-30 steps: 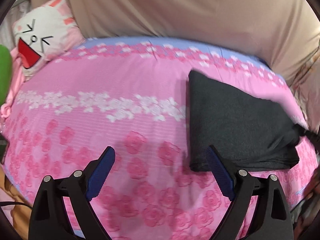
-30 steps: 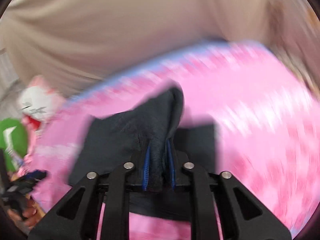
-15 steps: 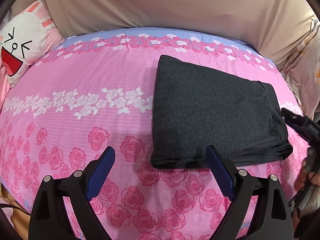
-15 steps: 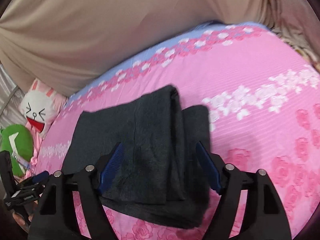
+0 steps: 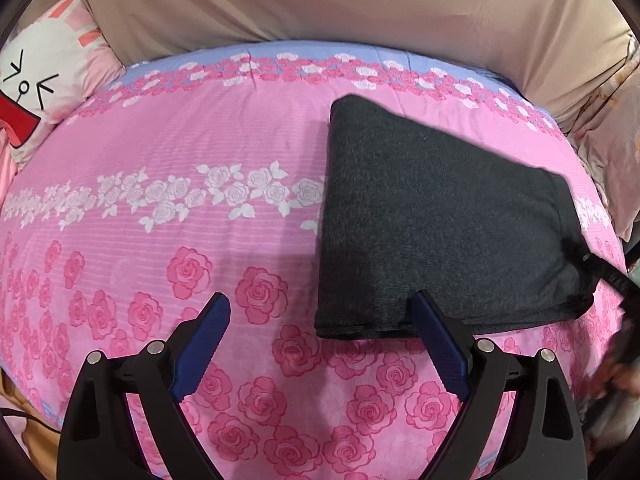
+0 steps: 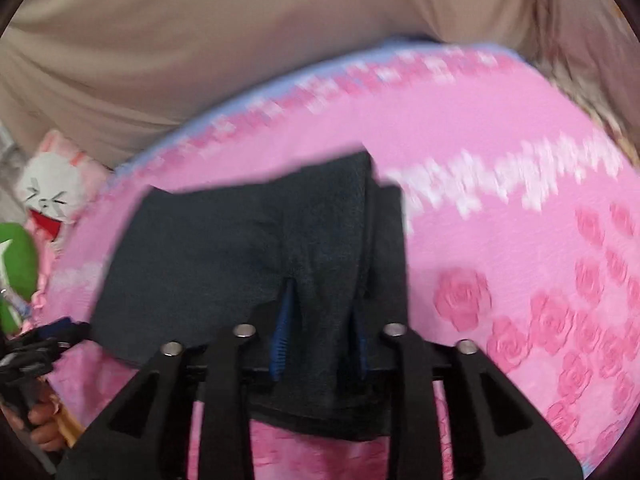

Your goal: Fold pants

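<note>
- The left gripper (image 5: 320, 330) hangs over a pink rose-print bedspread (image 5: 160, 184), its jaws spread wide with nothing between them.
- Its right blue pad (image 5: 438, 338) overlaps the near edge of the pants (image 5: 432, 236) in the picture; whether it touches them cannot be told.
- The pants lie folded into a dark grey block on the right of the bedspread.
- The right gripper (image 5: 600, 270), dark and blurred, meets their right edge.
- A cartoon pillow (image 5: 44, 80) sits at far left.
- Beige cloth (image 5: 340, 0) hangs behind.
</note>
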`<state>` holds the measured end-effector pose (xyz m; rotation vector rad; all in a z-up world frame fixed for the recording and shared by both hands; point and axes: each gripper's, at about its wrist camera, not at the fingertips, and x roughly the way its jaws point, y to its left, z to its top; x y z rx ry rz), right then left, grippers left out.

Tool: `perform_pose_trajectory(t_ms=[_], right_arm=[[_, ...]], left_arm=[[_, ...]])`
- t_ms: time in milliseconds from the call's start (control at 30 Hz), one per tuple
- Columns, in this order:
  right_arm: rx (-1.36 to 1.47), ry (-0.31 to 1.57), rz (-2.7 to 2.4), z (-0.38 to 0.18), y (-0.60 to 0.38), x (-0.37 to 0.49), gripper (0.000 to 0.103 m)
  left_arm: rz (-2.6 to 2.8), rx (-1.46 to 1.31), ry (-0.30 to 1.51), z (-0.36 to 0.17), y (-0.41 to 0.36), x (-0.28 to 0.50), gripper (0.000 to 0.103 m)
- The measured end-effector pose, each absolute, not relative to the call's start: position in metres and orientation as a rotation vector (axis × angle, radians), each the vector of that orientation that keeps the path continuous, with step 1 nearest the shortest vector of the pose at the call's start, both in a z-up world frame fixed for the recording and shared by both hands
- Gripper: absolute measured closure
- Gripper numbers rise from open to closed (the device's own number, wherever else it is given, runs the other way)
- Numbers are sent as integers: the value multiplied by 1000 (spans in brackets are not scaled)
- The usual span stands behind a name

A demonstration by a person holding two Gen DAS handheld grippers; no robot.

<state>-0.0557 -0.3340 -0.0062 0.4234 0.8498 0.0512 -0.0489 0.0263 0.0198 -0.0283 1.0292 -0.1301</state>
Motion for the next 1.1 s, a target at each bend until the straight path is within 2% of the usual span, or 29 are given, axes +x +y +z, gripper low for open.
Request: perform_pose_trajectory(t_ms=[33,67,100,167,267,333,400,433,467,500,533,567,600,633,800,833,867,900,933,1000,1033,1100], right_arm=[[447,841,55,-3,-336,-59,66],[458,826,46,1,-339,-63,60],[463,808,28,6,-342,-67,49],[467,805,17,11,-348,-69,38],[537,841,45,3,-357,-64,35],[606,864,80,-8,-359,-57,30],[642,873,94,-16,-360,-52,23],[632,864,93,-15,-358,-51,23],[618,875,94,-14,-354,-48,35],[598,883,86,-14,-350,-45,51],[574,885,81,-12,-344,-42,57],[559,883,88,-8,-340,-41,67],[545,870,93,-1,-335,-42,72],[533,854,101,7,-332,-44,73],[487,811,203,42,-310,-67,73],[467,832,228,38,-302,-73,70],[451,853,236,31,-298,-74,61],[405,891,208,17,-293,-74,47],[372,914,139,6,-293,-74,44],[408,916,92,0,-298,-77,43],[441,890,100,5,-300,-79,43],[439,842,120,20,-298,-82,43]], left_arm=[[-132,-31,1033,18,27,-48,13],[-137,-36,1035,17,29,-48,13],[-149,-52,1038,16,31,-47,13],[-226,-157,1060,15,39,-39,13],[-353,-365,1114,6,51,-18,13],[-392,-489,1150,-8,55,3,13],[-391,-529,1151,-14,55,15,13],[-385,-521,1143,-12,53,19,14],[-388,-500,1150,-11,47,24,18],[-410,-491,1147,-11,43,25,46],[-405,-439,1156,-12,35,27,72],[-379,-398,1149,-10,31,27,78],[-384,-381,1134,-7,30,26,86],[-399,-383,1113,0,31,23,87],[-429,-416,1055,35,62,-8,88],[-405,-393,1051,38,72,-17,86],[-373,-366,1058,36,79,-24,84],[-315,-322,1072,29,85,-30,77],[-265,-283,1088,21,89,-34,71],[-175,-235,1099,9,99,-43,68],[-157,-237,1090,7,103,-46,57],[-145,-250,1056,13,110,-56,52]])
